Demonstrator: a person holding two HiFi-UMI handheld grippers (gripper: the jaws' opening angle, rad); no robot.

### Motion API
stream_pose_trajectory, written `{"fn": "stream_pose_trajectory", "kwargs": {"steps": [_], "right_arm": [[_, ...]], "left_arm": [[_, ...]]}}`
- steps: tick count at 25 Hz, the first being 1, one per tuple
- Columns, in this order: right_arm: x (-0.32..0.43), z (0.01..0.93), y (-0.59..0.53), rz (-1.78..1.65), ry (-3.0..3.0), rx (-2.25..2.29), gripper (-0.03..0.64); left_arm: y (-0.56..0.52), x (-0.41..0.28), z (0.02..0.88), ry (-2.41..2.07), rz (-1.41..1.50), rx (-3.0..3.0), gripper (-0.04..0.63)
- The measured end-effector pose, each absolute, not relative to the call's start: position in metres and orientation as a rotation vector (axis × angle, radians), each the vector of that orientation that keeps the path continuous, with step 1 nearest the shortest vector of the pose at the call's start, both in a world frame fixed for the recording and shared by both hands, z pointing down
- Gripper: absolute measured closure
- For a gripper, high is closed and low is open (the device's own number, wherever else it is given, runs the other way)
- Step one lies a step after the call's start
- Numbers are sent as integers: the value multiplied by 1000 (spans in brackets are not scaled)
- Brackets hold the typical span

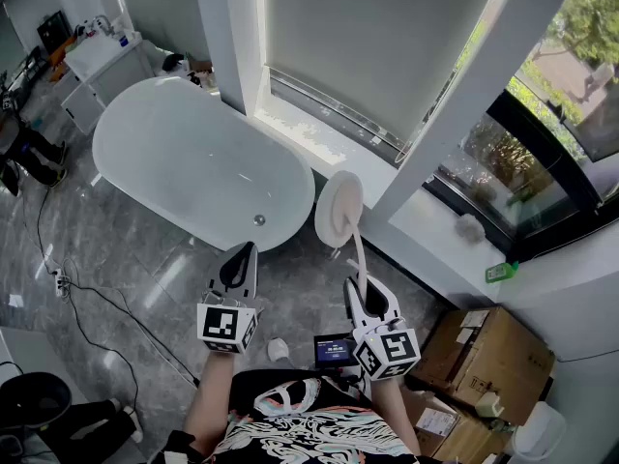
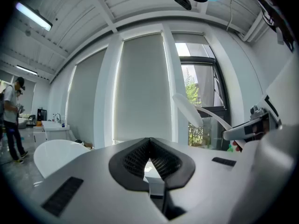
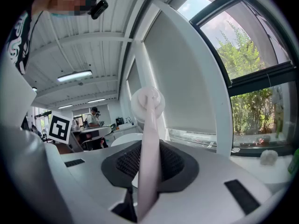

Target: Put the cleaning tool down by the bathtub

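Our right gripper [image 1: 362,290] has its jaws clamped on the thin handle of the tool [image 1: 339,211]. We hold the tool up off the floor [image 1: 126,249], its round white head at the far end, just right of the bathtub [image 1: 155,153] and near the sill [image 1: 319,143]. Our left gripper [image 1: 242,251] hangs to the left, jaws together with nothing between them.

cardboard boxes [image 1: 488,351] sit at lower right; a small green object [image 1: 501,272], perhaps a sponge, lies on the window ledge [image 1: 435,222] beneath a drawn blind [image 1: 377,37].
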State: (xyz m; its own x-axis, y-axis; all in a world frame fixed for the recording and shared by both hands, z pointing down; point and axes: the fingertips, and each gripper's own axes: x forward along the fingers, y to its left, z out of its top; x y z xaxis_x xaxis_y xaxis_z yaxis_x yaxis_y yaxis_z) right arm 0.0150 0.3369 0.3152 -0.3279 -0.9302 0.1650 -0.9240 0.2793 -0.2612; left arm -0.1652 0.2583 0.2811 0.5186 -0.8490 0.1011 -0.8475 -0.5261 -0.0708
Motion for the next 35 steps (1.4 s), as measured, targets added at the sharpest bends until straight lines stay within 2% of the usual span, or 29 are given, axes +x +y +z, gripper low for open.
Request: {"fn": "stream_pose_trajectory", "kwargs": {"steps": [4,11,17,26,35], "right_arm": [[43,298,395,-454,2478,-1811,511],[95,271,451,-352,2398,-1819,511],[110,269,472,-382,2359,-1773,511],[116,275,453,-394,2377,-1755,511],[136,280,380,-395,2347,-1800,511]], "left_arm": [[313,-131,251,1491,-101,-2726,586],[377,-81,239,1433,-106,-2713,586],[406,-68,239,1442,-109,-2696,586],[388,-64,243,1481,-75,-2697,586],[309,-48,249,1441,-47,-2733,586]]}}
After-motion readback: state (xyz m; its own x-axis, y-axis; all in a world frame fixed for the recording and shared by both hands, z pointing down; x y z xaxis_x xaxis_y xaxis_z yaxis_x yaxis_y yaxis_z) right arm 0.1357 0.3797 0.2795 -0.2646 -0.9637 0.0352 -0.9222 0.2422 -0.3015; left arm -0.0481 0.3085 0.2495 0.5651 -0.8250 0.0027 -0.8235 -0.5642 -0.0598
